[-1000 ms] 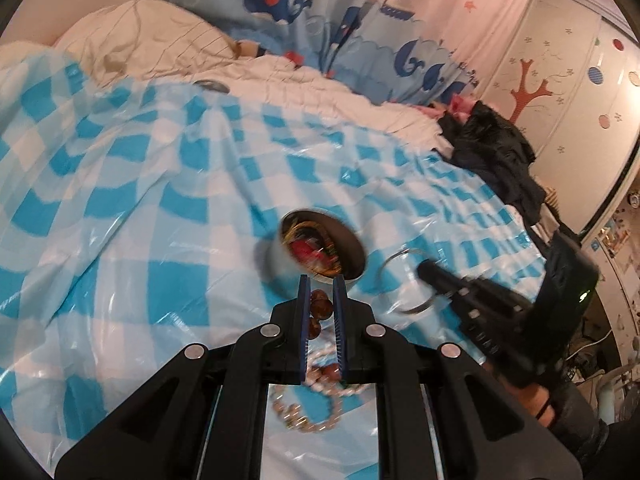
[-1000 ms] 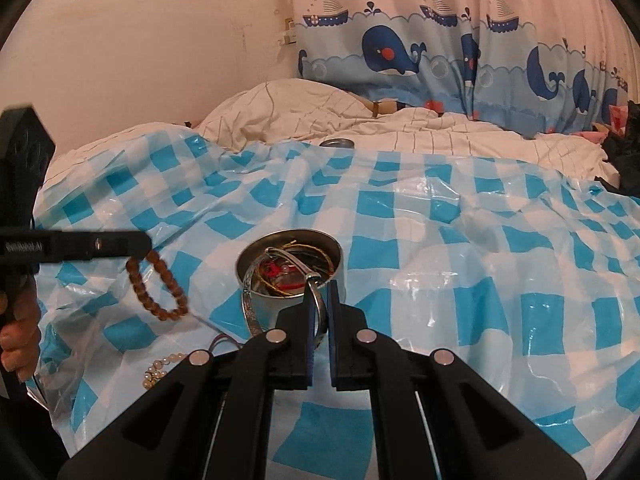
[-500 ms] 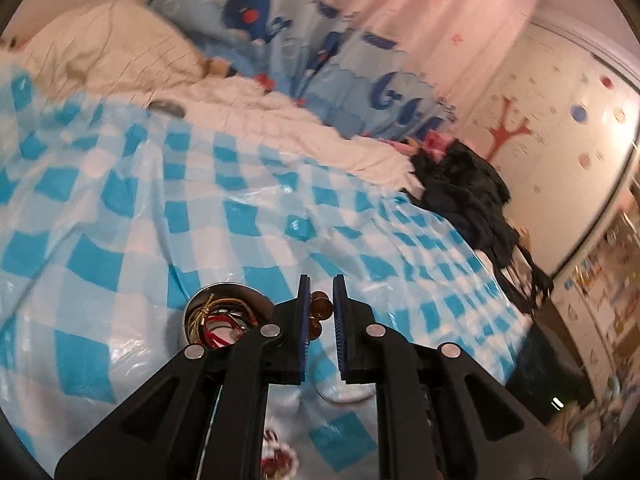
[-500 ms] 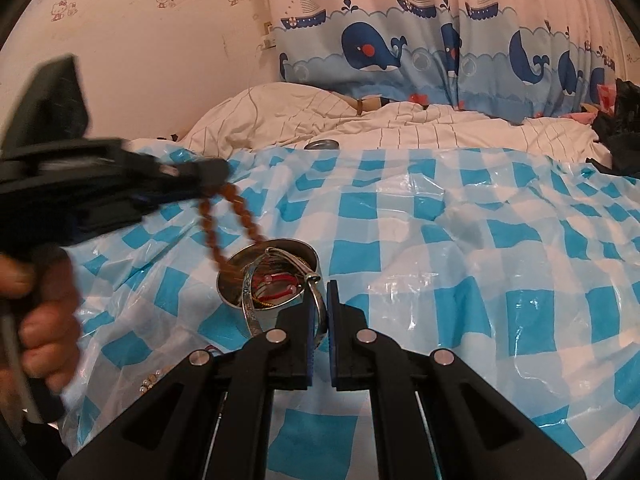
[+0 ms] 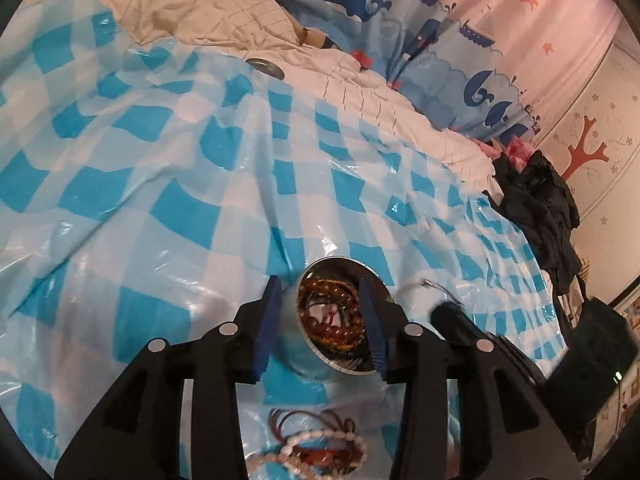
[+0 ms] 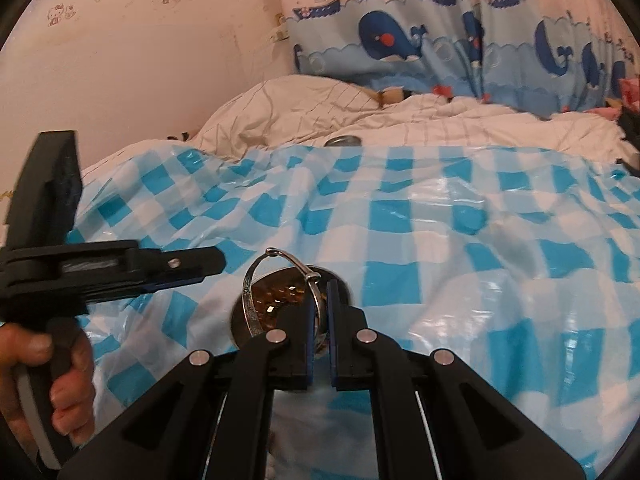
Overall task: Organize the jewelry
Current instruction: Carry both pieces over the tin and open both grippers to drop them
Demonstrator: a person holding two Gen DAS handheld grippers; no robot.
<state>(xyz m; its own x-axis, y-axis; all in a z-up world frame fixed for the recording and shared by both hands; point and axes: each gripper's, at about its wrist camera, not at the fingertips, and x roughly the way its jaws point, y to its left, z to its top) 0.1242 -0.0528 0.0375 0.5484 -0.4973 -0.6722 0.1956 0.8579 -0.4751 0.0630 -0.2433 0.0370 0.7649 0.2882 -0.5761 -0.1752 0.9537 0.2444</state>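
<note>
A round metal tin [image 5: 310,354] stands on the blue checked plastic sheet [image 5: 160,208]. The brown bead bracelet [image 5: 340,320] lies inside it with other jewelry. My left gripper [image 5: 320,304] is open and empty, its jaws spread just above the tin. My right gripper [image 6: 320,292] is shut on a silver bangle [image 6: 256,280] and holds it upright over the tin [image 6: 240,326]. A pile of pearl and red cord pieces [image 5: 320,446] lies on the sheet under the left gripper.
A white quilt [image 6: 400,120] and whale-print curtain [image 6: 460,40] lie behind the sheet. A small metal lid [image 6: 344,141] sits at the sheet's far edge. Dark clothes [image 5: 536,200] are heaped at the right.
My left gripper has opened and let the brown bead bracelet fall into the tin. The right gripper has moved the silver bangle up over the tin.
</note>
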